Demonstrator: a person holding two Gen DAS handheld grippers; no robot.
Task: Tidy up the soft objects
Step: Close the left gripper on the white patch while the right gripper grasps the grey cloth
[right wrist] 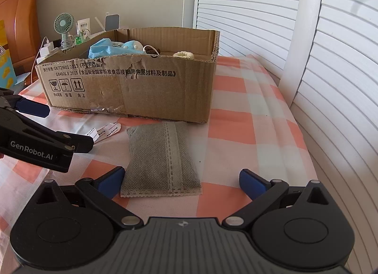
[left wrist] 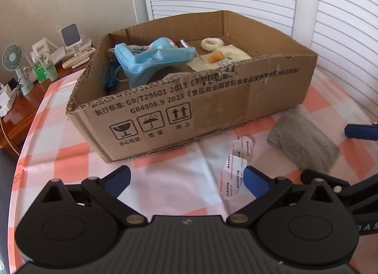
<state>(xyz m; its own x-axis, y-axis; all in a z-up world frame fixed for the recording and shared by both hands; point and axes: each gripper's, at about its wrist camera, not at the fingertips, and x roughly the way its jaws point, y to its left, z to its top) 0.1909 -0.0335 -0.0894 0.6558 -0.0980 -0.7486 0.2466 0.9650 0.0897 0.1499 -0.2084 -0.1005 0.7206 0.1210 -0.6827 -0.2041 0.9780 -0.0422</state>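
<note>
Both grippers are hanging wide apart, gripping nothing: left gripper (left wrist: 186,180) near what looks like a plaster strip (left wrist: 232,174), right gripper (right wrist: 182,183) straddling the grey pouch (right wrist: 160,158) (just near of the cardboard box (right wrist: 151,92))

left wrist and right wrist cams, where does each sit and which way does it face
Left wrist: on the left gripper, tilted down at the cardboard box; own open fingers show, the right gripper's tip at the right edge.
Right wrist: on the right gripper, tilted down over the grey pouch; own open fingers show, the left gripper at left.
Shared: box, pouch, checked cloth.
</note>
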